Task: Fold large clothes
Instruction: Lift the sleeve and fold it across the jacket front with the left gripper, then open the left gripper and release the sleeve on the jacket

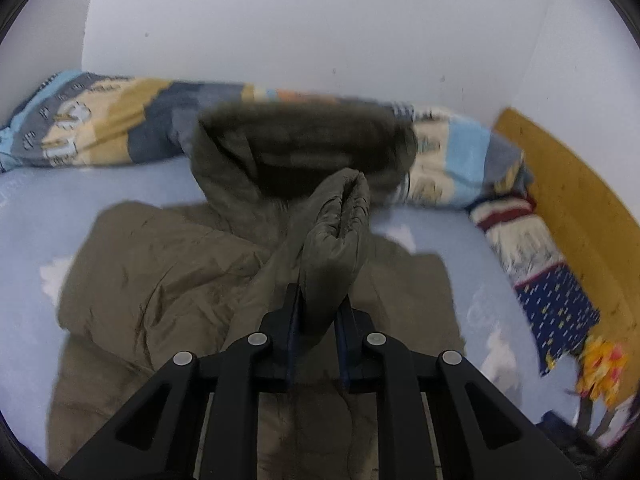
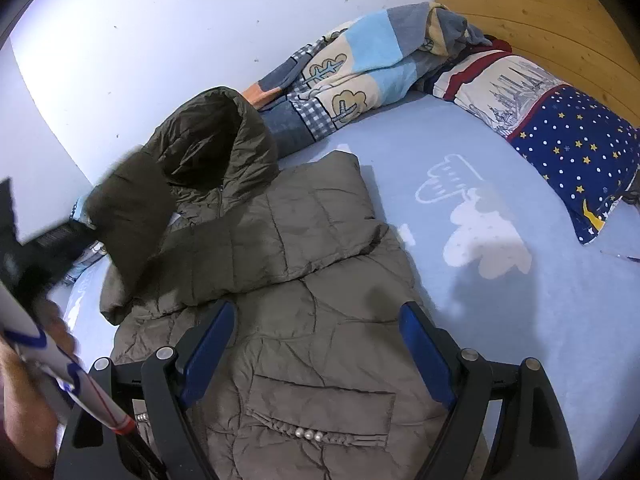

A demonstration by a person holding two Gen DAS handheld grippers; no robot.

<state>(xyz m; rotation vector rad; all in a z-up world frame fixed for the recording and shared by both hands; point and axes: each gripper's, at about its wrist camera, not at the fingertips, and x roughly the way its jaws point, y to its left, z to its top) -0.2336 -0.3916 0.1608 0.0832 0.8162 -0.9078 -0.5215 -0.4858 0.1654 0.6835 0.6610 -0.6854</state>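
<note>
An olive-grey padded hooded jacket point(image 1: 160, 264) lies on a light blue bed sheet point(image 1: 24, 240). My left gripper point(image 1: 318, 316) is shut on the jacket's sleeve cuff point(image 1: 336, 232) and holds it lifted above the jacket body, in front of the fur-trimmed hood point(image 1: 304, 140). In the right wrist view the jacket point(image 2: 304, 248) lies spread, with a pearl-trimmed pocket point(image 2: 316, 420) near the bottom. My right gripper point(image 2: 316, 348) is open and empty just above the jacket's body. The left gripper point(image 2: 48, 248) shows at the left, holding the dark sleeve point(image 2: 128, 216) up.
A patchwork blanket point(image 2: 360, 64) is bunched along the white wall point(image 2: 160, 40). A starred blue pillow point(image 2: 568, 148) lies against the wooden headboard point(image 2: 520, 4) at right. Bare sheet point(image 2: 500, 280) lies to the jacket's right.
</note>
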